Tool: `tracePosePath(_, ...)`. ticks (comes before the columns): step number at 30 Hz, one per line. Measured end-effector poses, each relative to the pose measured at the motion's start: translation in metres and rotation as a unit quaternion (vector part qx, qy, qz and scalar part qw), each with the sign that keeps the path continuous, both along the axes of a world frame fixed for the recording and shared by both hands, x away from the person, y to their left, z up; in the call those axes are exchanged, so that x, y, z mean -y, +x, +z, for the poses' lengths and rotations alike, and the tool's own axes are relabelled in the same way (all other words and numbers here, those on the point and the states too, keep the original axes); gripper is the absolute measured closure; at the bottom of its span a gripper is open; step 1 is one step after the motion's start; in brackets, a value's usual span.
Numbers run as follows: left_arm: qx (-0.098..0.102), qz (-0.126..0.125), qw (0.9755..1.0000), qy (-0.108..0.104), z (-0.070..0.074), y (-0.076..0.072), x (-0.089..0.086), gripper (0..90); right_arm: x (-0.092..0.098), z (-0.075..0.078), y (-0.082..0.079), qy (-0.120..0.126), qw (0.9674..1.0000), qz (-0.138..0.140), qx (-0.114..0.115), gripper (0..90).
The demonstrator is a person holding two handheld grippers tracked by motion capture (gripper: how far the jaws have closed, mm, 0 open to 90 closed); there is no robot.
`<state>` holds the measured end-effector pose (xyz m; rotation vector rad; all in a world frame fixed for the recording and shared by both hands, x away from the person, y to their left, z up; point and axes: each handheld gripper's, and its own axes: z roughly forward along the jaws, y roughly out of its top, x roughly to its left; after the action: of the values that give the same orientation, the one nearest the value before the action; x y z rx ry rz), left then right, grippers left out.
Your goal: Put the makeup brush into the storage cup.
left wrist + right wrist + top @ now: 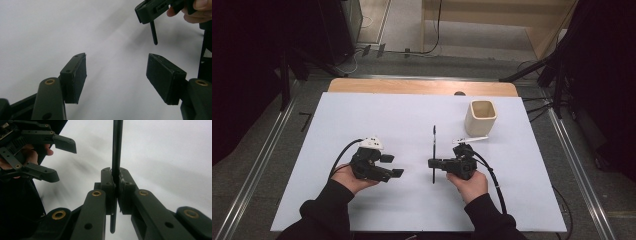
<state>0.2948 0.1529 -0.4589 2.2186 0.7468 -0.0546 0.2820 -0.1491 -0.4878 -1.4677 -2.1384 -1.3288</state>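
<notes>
Pen (434, 150) pinched in my right gripper (432, 163), lifted; left gripper (394, 166) spread, empty; cup (481, 118) far right, drop-in left.

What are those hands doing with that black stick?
A person sits at a white table with a gripper in each hand. The right gripper is shut on a thin black pen. The left gripper is open, holding nothing. A cream cup stands farther back, empty as far as shows.

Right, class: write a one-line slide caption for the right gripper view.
Right gripper shut on a thin black rod above the white table; open left gripper nearby.
</notes>
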Motion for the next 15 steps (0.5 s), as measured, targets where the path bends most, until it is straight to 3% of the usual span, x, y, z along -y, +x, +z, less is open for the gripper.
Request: tracePosePath(15, 0.028, -0.002, 0.9994, 0.020, -0.002, -0.008, -0.014, 32.4, 0.004, 0.002, 0.001, -0.002, 1.0000, -0.004, 0.003, 86.4)
